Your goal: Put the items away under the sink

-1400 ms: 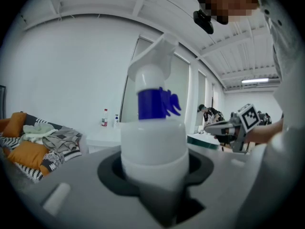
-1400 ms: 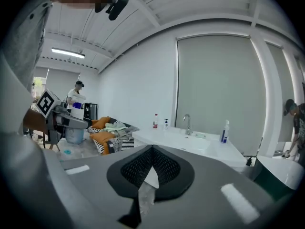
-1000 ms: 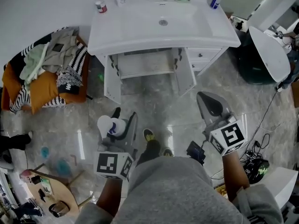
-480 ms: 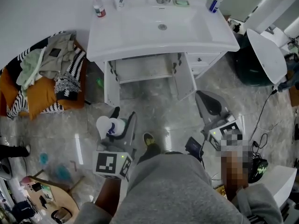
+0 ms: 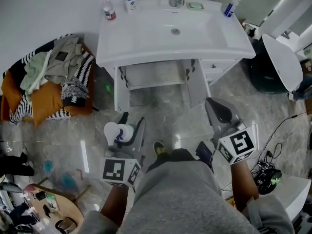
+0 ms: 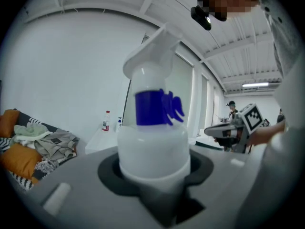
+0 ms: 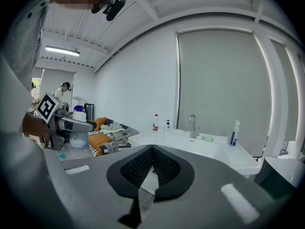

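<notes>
The left tongs (image 5: pixel 130 125) gripped a spray bottle (image 6: pixel 152 128) upright. The right tongs (image 7: pixel 151 170) were closed and empty. Both were near the open cabinet (image 5: pixel 153 74).

- Under me the floor (image 5: pixel 161 111) is glossy grey stone tile, streaked with reflected light
- A plain white wall (image 5: pixel 44 9) runs behind the white sink cabinet (image 5: pixel 146 38), whose two doors stand open
- To my left an orange couch (image 5: pixel 31 101) sits by that wall, heaped with clothes (image 5: pixel 58 65)
- A round wooden table (image 5: pixel 68 206) shows at the low left corner
- A wide shaded window (image 7: pixel 219 80) rises behind the sink
- The white beamed ceiling (image 6: pixel 95 4) carries a lit strip lamp (image 7: pixel 62 51)
</notes>
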### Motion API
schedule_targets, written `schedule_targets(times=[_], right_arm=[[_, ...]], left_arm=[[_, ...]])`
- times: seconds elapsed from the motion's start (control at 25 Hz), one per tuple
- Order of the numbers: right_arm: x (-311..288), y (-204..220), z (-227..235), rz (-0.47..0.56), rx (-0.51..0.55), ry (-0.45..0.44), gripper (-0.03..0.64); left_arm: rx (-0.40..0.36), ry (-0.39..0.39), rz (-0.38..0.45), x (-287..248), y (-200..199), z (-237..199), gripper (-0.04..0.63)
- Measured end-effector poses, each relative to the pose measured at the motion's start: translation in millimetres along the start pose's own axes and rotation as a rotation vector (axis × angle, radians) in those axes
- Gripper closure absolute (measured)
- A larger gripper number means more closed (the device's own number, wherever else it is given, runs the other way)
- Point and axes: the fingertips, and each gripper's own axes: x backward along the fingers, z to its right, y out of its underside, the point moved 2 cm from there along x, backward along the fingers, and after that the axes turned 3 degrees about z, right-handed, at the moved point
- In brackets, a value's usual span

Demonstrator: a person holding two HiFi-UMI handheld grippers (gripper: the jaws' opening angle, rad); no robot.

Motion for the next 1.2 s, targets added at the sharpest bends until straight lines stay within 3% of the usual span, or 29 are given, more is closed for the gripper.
schedule_targets(times=[0.48, 1.0, 1.2], right_arm=[[-16.4, -1.1, -5.4, -0.021, -0.028, -0.028, 0.621], [-70.2, -4.3, 50.6, 0.001, -0.063, -0.071, 0.621], [-100.9, -0.3, 65.7, -0.008, -0.083, -0.116, 0.621]], left_arm=[[0.01, 0.024, -0.029, -16.8, -1.2, 1.1, 0.388], [-0.021, 0.02, -0.047, -90.2, -8.5, -1.1, 0.39], [-0.013, 0.02, -0.091, -127.2, -4.3, -3.7, 0.39]])
